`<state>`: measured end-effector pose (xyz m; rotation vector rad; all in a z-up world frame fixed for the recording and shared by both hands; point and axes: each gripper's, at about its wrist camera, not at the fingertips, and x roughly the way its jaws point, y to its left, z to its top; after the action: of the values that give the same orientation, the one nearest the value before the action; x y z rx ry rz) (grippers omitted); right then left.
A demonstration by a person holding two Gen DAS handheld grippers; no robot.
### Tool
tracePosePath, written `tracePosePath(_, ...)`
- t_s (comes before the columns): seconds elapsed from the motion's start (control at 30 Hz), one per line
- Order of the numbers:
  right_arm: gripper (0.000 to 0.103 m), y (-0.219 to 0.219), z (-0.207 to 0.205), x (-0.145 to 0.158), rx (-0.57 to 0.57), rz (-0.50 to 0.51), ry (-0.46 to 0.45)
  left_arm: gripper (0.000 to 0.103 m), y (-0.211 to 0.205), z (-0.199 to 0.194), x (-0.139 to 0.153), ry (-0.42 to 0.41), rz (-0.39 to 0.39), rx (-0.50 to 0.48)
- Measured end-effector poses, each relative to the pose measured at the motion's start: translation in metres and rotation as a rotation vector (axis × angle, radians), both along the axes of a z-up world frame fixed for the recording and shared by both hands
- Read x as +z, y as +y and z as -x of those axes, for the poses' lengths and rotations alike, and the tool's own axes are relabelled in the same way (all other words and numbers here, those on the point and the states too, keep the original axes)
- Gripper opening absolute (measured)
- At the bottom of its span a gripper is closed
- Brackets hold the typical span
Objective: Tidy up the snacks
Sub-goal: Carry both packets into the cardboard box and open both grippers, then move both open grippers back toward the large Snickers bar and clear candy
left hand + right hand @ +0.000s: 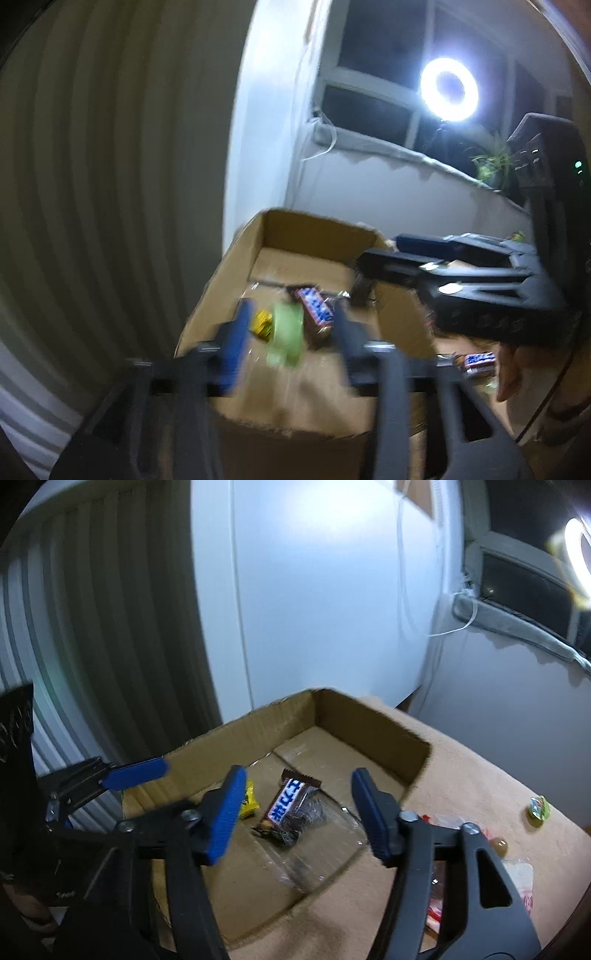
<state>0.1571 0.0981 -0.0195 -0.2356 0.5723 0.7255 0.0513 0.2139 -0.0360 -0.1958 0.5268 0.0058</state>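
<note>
Covering the bench (480, 760) was a tan cloth, and on it sat an open cardboard box (373, 720) near the bench's left edge, pushed toward a white wall (314, 590) with grey ribbed panelling (110, 627) further left. A dark window (369, 66) with a lit ring light (448, 86) and a small plant (491, 166) on its sill filled the far right of the room.

Inside the box lay a brown chocolate bar (286, 805) with blue lettering and, just beside it toward the box's left wall, a yellow candy (248, 801). Clear wrapping lay on the box floor near the front. Outside the box, on the bench's right side, sat a green jelly cup (538, 806), well apart from the box, with more snacks in red and clear wrappers near the front right edge. In the left wrist view another bar (476, 363) lay on the bench right of the box.

Both tools pointed downward over the box. The left hand-held gripper (288, 328) was spread, with a blurred green snack (286, 334) between its pads; whether anything touched it could not be told. The right hand-held gripper (299, 812) was spread too, with nothing pinched, above the bar.
</note>
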Motion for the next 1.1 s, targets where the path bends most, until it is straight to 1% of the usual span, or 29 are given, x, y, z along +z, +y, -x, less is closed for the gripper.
tracePosePath(0.03, 0.071, -0.005, 0.003, 0.002, -0.015, 0.000, -0.013, 0.077, 0.000, 0.005, 0.000, -0.012, 0.006, 0.004)
tracePosePath(0.07, 0.071, -0.012, 0.009, 0.003, -0.037, 0.004, -0.034, 0.079, 0.000, 0.010, -0.001, -0.023, 0.011, 0.007)
tracePosePath(0.2, 0.072, -0.031, 0.025, 0.005, -0.067, -0.010, -0.042, 0.079, 0.002, 0.027, 0.001, -0.040, 0.044, 0.041)
tracePosePath(0.27, 0.076, -0.038, 0.032, 0.005, -0.077, -0.014, -0.047, 0.079, 0.003, 0.033, 0.001, -0.044, 0.059, 0.048)
tracePosePath(0.37, 0.083, -0.048, 0.042, 0.002, -0.103, -0.027, -0.060, 0.079, 0.002, 0.042, 0.004, -0.044, 0.054, 0.062)
tracePosePath(0.5, 0.086, -0.063, 0.053, 0.001, -0.125, -0.061, -0.025, 0.079, 0.000, 0.048, 0.012, -0.057, 0.055, 0.071)
tracePosePath(0.6, 0.086, -0.071, 0.062, 0.002, -0.108, -0.088, -0.003, 0.081, -0.007, 0.058, 0.017, -0.070, 0.045, 0.069)
tracePosePath(0.7, 0.089, -0.075, 0.072, 0.002, -0.125, -0.057, -0.026, 0.081, -0.014, 0.066, 0.020, -0.074, 0.035, 0.064)
tracePosePath(0.77, 0.097, -0.077, 0.077, 0.001, -0.142, -0.049, -0.028, 0.081, -0.018, 0.069, 0.023, -0.077, 0.028, 0.060)
tracePosePath(0.8, 0.098, -0.080, 0.079, 0.001, -0.148, -0.050, -0.028, 0.081, -0.021, 0.072, 0.024, -0.080, 0.023, 0.057)
tracePosePath(1.1, 0.099, -0.113, 0.093, -0.008, -0.189, -0.046, -0.012, 0.082, -0.042, 0.080, 0.030, -0.081, -0.010, 0.021)
